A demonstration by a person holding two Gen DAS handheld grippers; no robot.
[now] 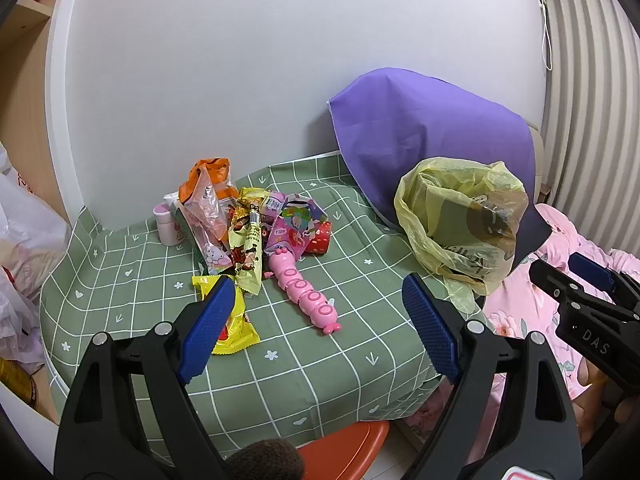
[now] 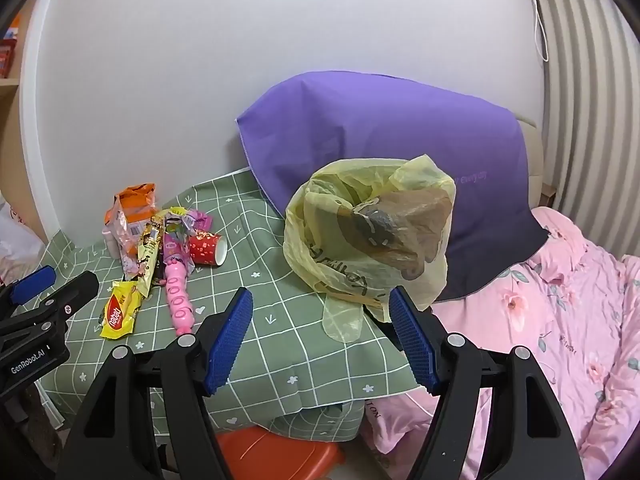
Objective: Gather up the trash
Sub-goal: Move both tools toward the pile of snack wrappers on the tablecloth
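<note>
Left wrist view: left gripper [image 1: 320, 320] spread wide, empty, above the green cloth [image 1: 340, 364]. Wrappers [image 1: 240, 232] heaped just ahead; nothing collected yet.

Right wrist view: right gripper [image 2: 322, 338] spread, empty, near the yellow bag [image 2: 368, 236]. Next, probably: pinch a wrapper, carry it to the bag.

You're facing a matt checked cloth [image 1: 280, 360], glossy foil wrappers [image 1: 236, 240], and a thin translucent plastic bag [image 1: 452, 216].

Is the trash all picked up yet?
Not yet. Nothing looks collected: the pile of snack wrappers, the yellow wrapper and the red paper cup lie on the green checked tablecloth. Both grippers' jaws are open, empty. The yellow plastic bag waits nearby.
</note>
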